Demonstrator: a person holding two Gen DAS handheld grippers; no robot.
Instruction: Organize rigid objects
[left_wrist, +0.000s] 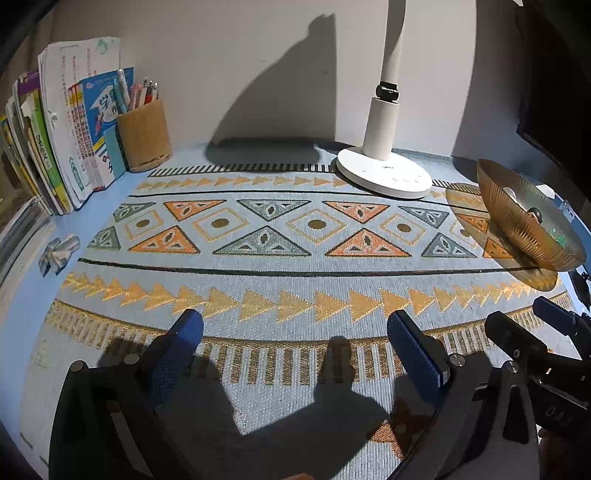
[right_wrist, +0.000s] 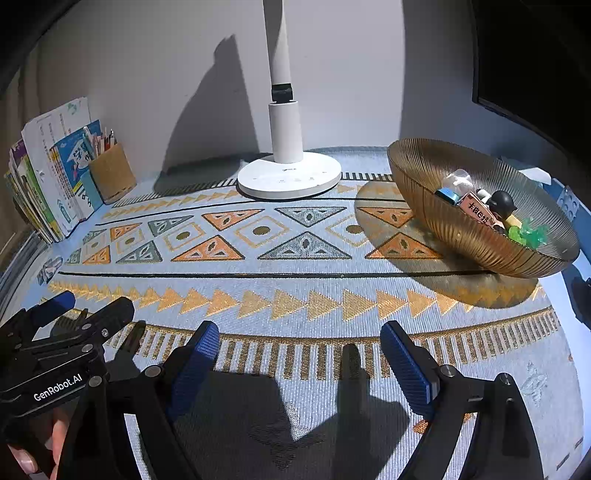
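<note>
Jaws on both grippers stand wide apart, holding nothing: we find the left gripper (left_wrist: 295, 332) and right gripper (right_wrist: 299, 343) side by side, low over the patterned mat (right_wrist: 295, 295). We read "GenRobot.AI" on the left unit. Small toys (right_wrist: 491, 210) lie in the amber ribbed bowl (right_wrist: 443, 221) at the mat's right, beside the white lamp base (right_wrist: 288, 177).

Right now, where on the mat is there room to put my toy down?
The middle of the patterned mat is bare, between the lamp base, the gold bowl and the grippers. It's crowded at the far left by the books and pencil cup.
</note>
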